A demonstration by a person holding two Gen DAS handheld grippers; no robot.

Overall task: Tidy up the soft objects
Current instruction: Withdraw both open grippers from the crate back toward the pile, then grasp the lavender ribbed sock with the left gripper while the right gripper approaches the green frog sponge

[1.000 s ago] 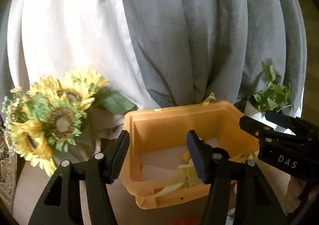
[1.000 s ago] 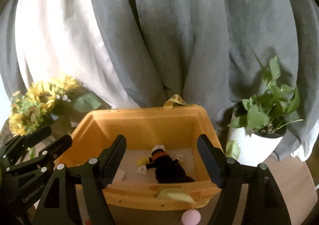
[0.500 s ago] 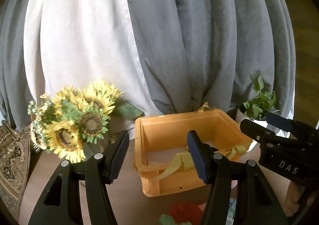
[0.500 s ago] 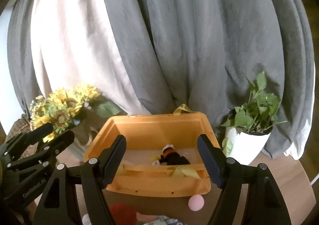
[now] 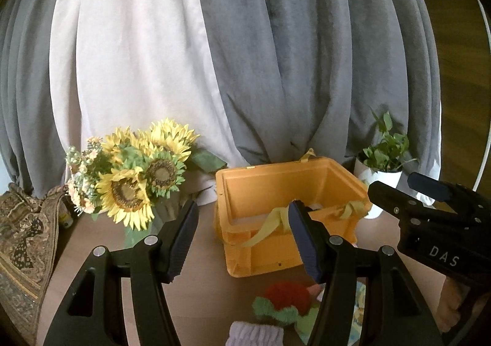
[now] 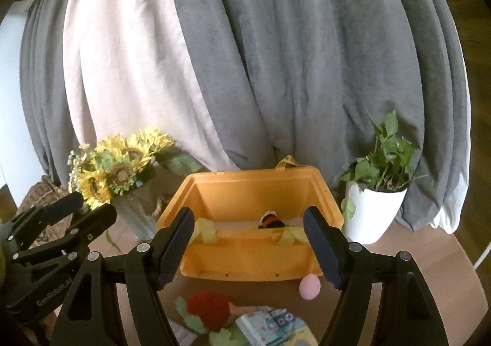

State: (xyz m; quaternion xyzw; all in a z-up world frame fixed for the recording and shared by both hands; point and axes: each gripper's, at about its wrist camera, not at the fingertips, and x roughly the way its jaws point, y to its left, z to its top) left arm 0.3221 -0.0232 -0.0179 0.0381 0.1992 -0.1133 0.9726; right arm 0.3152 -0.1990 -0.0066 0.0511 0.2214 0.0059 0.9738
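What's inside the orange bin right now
In the right wrist view, the orange bin holds a small black plush toy with an orange band on a pale lining. Its front wall hides the toy's lower part and most of the floor.

Backdrop: grey curtain (image 6: 307, 69) beside white curtain (image 6: 122, 69) | my left: sunflower bouquet (image 5: 135, 180) in pale vase (image 6: 135, 217), patterned cloth (image 5: 21, 238) at table edge | my right: potted green plant (image 6: 380, 192), white pot | surface: brown table (image 5: 202, 300)
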